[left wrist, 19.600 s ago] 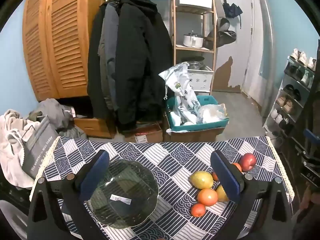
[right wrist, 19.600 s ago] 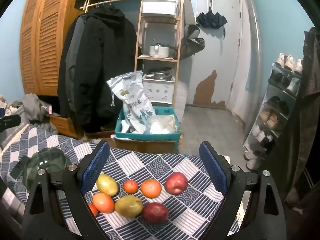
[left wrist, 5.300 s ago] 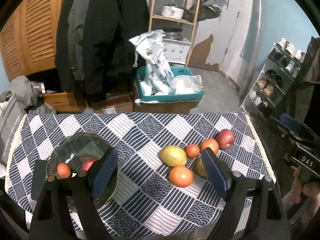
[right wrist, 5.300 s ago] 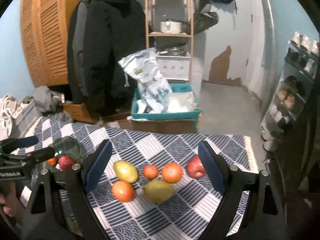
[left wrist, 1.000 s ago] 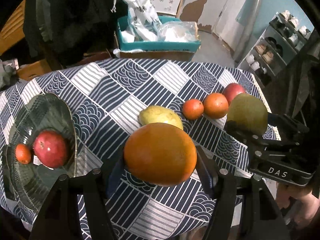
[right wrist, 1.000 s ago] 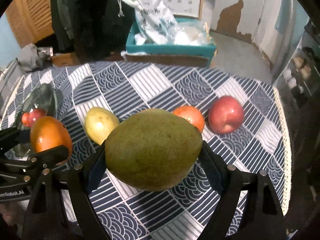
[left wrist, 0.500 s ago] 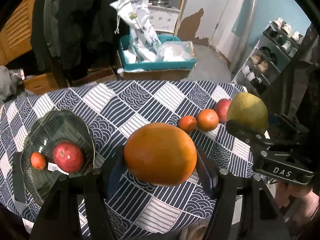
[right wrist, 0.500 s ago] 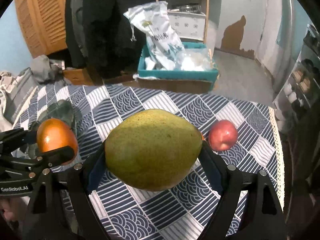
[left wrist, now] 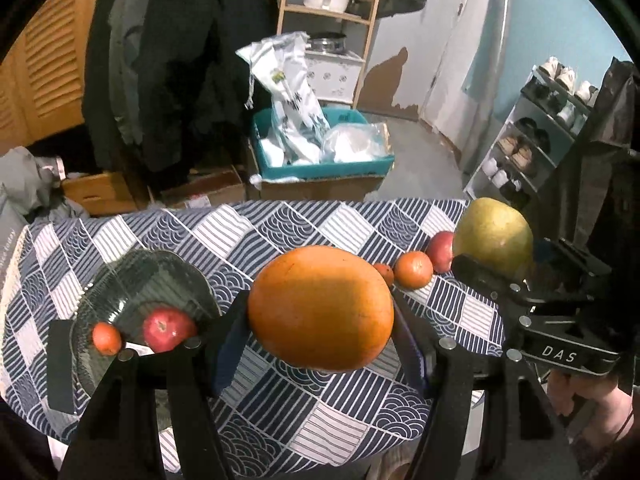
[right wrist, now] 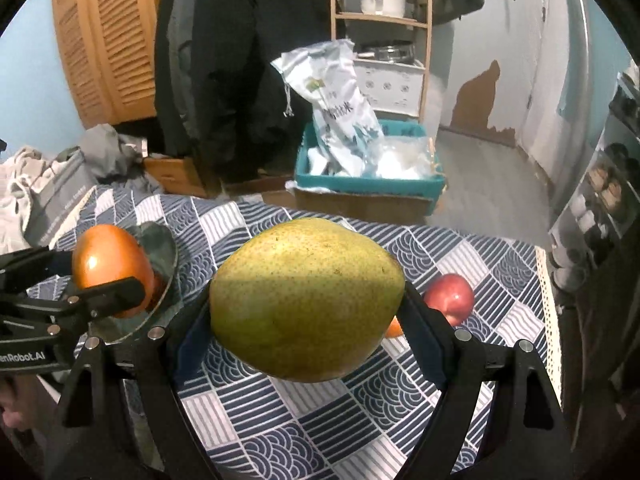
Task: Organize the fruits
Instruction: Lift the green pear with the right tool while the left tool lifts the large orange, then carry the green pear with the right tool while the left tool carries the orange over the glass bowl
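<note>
My left gripper (left wrist: 320, 336) is shut on a large orange (left wrist: 320, 308), held in the air above the patterned table (left wrist: 280, 396). My right gripper (right wrist: 308, 332) is shut on a big yellow-green pear (right wrist: 306, 300), also lifted; that pear (left wrist: 494, 236) shows at the right of the left wrist view. The glass bowl (left wrist: 132, 280) on the left holds a red apple (left wrist: 168, 328) and a small orange fruit (left wrist: 106, 338). On the cloth lie a mid-size orange (left wrist: 414, 270), a red apple (left wrist: 440, 246) and a small orange fruit (left wrist: 385, 272), partly hidden.
A teal crate (left wrist: 324, 164) with white bags sits on cardboard boxes beyond the table's far edge. Dark coats (left wrist: 172, 60) hang behind, a wooden shelf (left wrist: 332, 12) stands beside them, and a shoe rack (left wrist: 532, 136) is at the right. A hand (left wrist: 584, 396) holds the right gripper.
Both grippers have risen with their fruit, and both views have tilted up so the table sits lower and farther. The yellow pear on the cloth is now hidden behind the held orange.
</note>
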Demonstrator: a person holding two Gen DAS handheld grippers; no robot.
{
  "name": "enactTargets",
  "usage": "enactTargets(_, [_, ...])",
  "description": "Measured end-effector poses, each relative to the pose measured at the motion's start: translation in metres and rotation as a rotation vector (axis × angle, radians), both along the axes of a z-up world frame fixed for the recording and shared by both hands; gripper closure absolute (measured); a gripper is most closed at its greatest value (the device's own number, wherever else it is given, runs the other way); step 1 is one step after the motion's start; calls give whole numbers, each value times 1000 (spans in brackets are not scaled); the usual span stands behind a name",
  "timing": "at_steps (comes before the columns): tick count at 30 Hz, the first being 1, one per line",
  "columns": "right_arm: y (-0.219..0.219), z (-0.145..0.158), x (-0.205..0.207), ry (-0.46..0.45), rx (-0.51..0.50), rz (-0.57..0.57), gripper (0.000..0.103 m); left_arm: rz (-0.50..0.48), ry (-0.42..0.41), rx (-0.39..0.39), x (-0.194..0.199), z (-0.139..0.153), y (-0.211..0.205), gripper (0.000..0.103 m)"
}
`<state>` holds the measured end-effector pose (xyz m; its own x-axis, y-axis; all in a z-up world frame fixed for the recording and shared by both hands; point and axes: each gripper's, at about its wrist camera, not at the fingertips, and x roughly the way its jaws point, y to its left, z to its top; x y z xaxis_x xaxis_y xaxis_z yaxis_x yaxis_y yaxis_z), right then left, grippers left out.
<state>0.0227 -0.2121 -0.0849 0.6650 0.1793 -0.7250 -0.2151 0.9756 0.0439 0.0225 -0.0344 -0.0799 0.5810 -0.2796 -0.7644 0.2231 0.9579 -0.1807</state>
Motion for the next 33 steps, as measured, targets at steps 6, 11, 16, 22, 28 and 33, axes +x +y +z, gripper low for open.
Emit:
enactTargets(6, [12,9,1,-20,8,25,18,25,-21,-17,-1,9,13,35])
enactTargets(11, [23,12,3,-24,14,44,18,52,-32,-27,-1,12,26,35])
enactTargets(16, [39,14,9,-27,19,70,18,87,-40,-27,-1,13,41,35])
enactTargets(22, [63,14,17,-23,28,105,18,135,-40,-30,-2,9,64,35])
enactTargets(28, [90,9,28,-8,36,143,18,192,-33,-30,0,3,89,35])
enactTargets(33, [111,3,36,4,35,176,18,243,-25,-31,1,-2,113,35])
